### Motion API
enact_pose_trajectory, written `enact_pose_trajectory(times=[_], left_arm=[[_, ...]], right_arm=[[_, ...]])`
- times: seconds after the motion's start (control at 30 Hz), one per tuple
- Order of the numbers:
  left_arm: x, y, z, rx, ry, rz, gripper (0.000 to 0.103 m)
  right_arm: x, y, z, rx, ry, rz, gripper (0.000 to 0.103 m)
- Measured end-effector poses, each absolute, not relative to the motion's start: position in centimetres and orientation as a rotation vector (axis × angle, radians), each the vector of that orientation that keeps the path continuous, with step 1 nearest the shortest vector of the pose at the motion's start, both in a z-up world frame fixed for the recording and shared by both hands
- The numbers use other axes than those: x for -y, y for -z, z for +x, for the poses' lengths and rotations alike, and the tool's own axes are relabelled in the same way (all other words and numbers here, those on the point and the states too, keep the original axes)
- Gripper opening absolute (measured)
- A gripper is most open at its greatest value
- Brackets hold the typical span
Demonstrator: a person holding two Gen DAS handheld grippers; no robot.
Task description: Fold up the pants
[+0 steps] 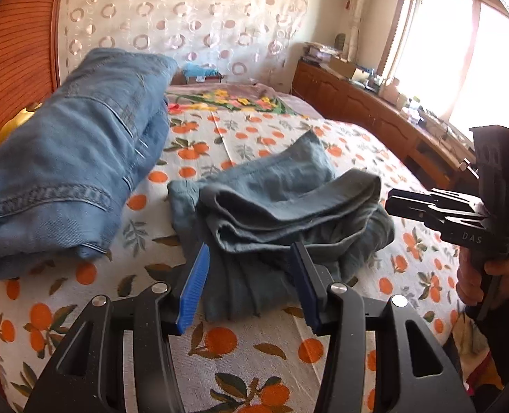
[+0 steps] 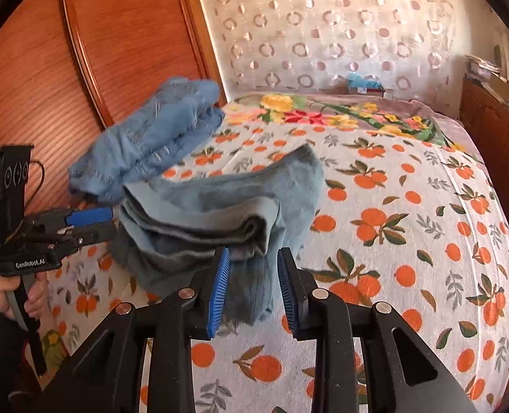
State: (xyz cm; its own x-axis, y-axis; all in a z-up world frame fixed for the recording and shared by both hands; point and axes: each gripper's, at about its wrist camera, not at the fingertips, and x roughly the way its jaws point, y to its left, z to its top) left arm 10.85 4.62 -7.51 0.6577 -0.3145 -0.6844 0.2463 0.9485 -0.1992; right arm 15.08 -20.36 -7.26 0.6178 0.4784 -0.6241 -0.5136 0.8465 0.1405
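Grey-blue pants [image 1: 282,206] [image 2: 220,206] lie folded in a loose bundle on the orange-print bed sheet [image 1: 254,344]. My left gripper [image 1: 251,246] stands open at the bundle's near edge, its blue pads on either side of a fold of cloth without pinching it. My right gripper [image 2: 253,251] is open too, with the bundle's right end hanging between its pads. Each gripper also shows from the side in the other view: the right gripper [image 1: 409,206] at the bundle's right end, the left gripper [image 2: 92,222] at its left end. A hand holds each handle.
Folded blue jeans [image 1: 72,172] [image 2: 151,137] lie at the left against the wooden headboard [image 1: 13,69]. A floral blanket [image 1: 227,99] covers the far end of the bed. A wooden cabinet [image 1: 375,113] with clutter runs under the bright window on the right.
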Motion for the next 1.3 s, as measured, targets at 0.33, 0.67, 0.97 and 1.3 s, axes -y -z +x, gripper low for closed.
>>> enact_pose_trajectory(times=[0.33,0.67,0.97,1.3], left_arm=[[-4.7,7.6,12.8,-0.785,0.36,-0.115,0.043],[-4.3,7.5,14.0,-0.771,0.338,-0.029,0.0],[-5.3,5.0,15.9,-0.713,0.292,-0.01,0.0],[-6.3,7.1,14.9,-0.764,0.34,-0.068,0.049]], right_arm=[[19.9,7.4,18.3,-0.777,-0.632,-0.041,0.03],[19.9,6.7,20.2,-0.738,-0.671,-0.075,0.002],[19.4,6.1,21.7,-0.726,-0.675,-0.117,0.002],[20.1,6.5,21.4,-0.725,-0.683,-0.148,0.02]])
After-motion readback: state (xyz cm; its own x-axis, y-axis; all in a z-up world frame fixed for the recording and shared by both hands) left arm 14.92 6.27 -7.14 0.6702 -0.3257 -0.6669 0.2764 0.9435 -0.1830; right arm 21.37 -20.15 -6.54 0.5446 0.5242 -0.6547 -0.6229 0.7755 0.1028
